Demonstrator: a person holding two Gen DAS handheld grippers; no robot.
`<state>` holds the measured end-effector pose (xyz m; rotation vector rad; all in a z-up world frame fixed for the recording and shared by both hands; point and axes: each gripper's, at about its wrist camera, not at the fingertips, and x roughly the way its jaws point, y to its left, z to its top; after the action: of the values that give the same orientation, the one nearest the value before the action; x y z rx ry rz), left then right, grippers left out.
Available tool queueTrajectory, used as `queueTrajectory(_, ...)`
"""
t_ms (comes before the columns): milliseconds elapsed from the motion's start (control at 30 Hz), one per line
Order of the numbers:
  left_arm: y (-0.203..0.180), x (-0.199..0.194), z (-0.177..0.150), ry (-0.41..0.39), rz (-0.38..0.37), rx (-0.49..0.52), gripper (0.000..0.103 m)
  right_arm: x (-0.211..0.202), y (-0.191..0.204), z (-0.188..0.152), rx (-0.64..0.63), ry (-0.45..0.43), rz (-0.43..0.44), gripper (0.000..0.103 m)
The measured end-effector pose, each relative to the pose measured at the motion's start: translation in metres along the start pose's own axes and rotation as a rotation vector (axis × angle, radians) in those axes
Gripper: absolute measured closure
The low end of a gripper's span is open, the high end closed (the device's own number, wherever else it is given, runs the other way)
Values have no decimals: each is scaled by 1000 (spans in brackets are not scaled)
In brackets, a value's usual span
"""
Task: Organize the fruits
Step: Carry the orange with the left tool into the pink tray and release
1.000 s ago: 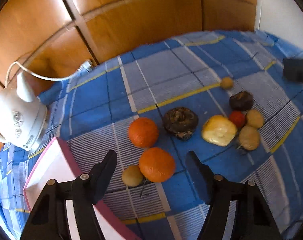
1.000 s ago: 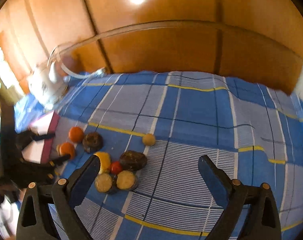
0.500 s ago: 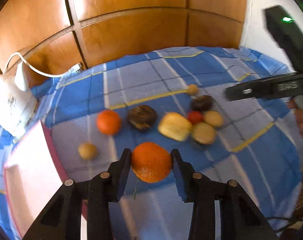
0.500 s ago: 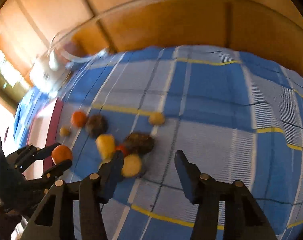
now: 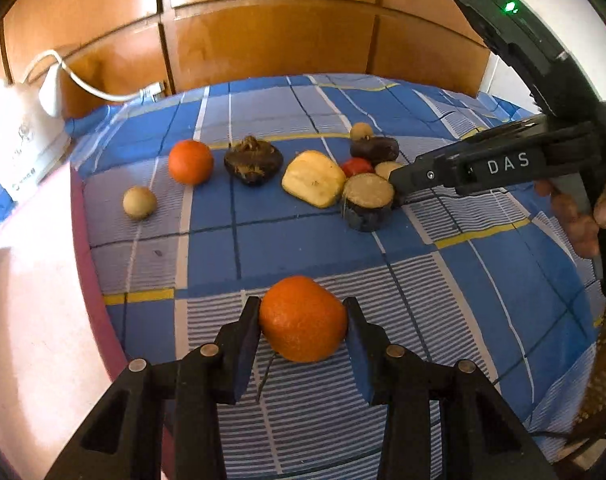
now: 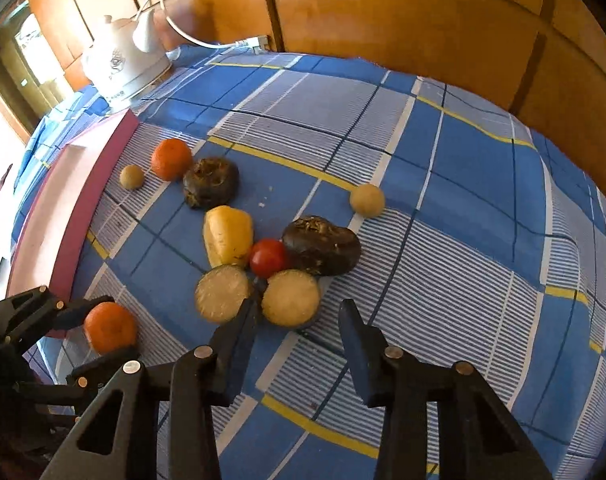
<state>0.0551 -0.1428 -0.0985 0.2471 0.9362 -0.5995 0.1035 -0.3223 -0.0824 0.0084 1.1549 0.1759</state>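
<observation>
Left gripper fingers clamping an orange squarely between them. Right gripper fingers closing in, part open; cut fruit sitting just ahead, probably untouched.

Cloth is woven cotton-like check, matt, w/ soft wrinkles; behind it, glossy varnished wood panels. Kettle looks glazed white ceramic or plastic, shiny. Orange has dimpled, slightly waxy peel; both grippers' fingers are matt black plastic w/ metal rivets.
</observation>
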Motion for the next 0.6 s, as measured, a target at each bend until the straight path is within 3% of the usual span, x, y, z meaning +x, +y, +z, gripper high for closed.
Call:
queueTrajectory(267,1,1,-3,-8,-2,-14,62,12,5,-1,-45,20,-37,61)
queueTrajectory(333,4,-1,-1,-7,-14,-30,62,15,6,1,-46,13,-32,65)
queueTrajectory(367,5,-3,-1,-6,-27,-42,62,16,7,2,-50,12,-23,71)
queueTrajectory(467,11,-15,0,-28,-49,-78,62,17,11,2,-79,20,-40,71)
queueTrajectory(600,37,-46,6,-85,-82,-186,62,17,4,3,-22,48,2,71)
